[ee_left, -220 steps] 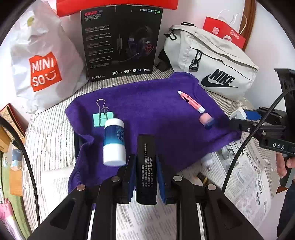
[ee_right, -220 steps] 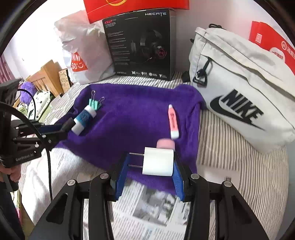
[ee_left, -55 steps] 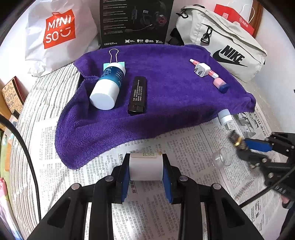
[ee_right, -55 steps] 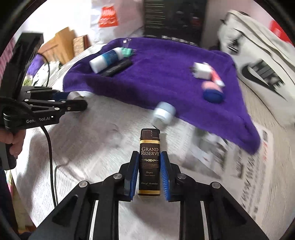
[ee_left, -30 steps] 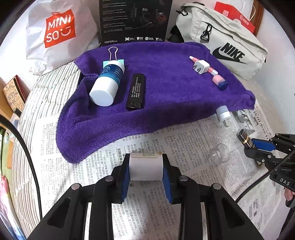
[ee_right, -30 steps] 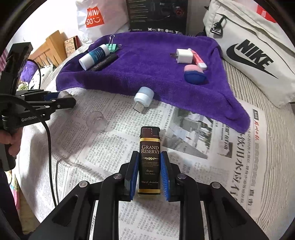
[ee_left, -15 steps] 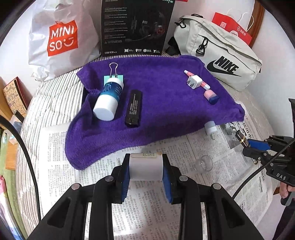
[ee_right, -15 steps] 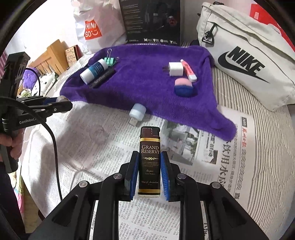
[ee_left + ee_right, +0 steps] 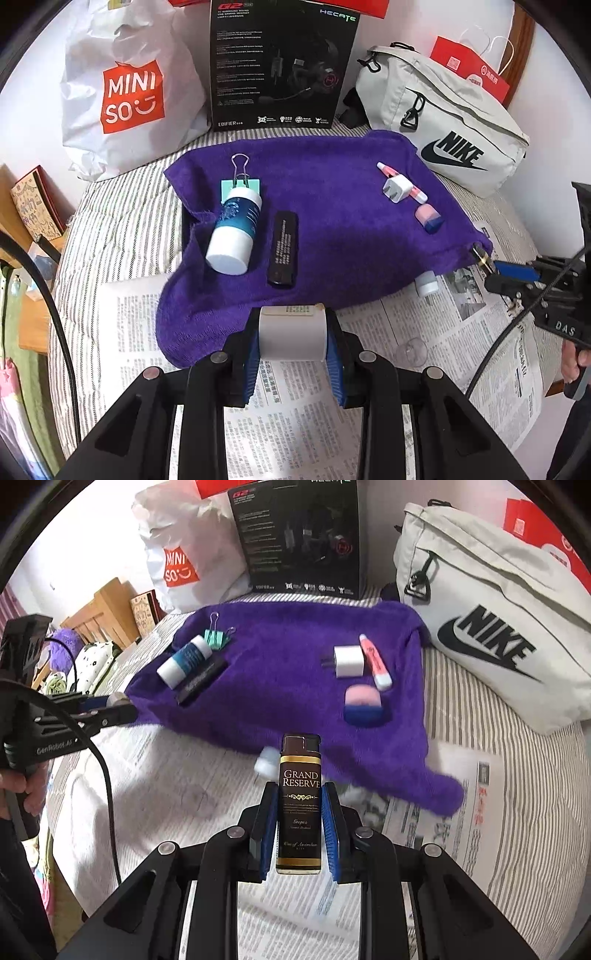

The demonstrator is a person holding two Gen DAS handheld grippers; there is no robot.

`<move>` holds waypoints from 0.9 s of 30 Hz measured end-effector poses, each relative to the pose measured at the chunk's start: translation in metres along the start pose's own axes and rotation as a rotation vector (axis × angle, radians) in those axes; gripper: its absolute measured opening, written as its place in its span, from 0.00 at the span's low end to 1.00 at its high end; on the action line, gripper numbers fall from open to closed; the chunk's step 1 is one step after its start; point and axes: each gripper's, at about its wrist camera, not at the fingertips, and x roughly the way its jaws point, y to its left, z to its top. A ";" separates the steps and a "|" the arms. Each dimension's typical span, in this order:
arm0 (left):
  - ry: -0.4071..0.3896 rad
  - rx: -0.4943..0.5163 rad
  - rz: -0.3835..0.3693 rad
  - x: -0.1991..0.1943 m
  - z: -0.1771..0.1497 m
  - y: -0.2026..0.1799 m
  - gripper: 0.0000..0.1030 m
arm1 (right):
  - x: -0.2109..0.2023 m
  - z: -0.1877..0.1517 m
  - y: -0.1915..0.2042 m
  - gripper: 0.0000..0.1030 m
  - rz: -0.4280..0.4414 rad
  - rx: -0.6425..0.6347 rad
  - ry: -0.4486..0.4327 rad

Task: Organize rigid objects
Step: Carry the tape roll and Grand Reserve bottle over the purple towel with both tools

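Observation:
My left gripper is shut on a small white cylinder, held just above the near edge of the purple towel. My right gripper is shut on a dark "Grand Reserve" lighter, near the towel's front edge. On the towel lie a white and blue bottle, a black bar, a green binder clip, a white plug, a pink pen and a pink and blue cap.
Newspaper covers the striped bed in front of the towel. A small white USB lamp and a clear cap lie on it. A Miniso bag, a black headset box and a Nike bag stand behind.
Both grippers have moved forward toward the towel, still holding the white cylinder and the lighter. The towel's contents have not moved.

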 end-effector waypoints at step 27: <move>0.015 -0.006 -0.025 0.021 0.029 0.020 0.29 | 0.084 0.075 -0.004 0.23 -0.057 -0.079 0.067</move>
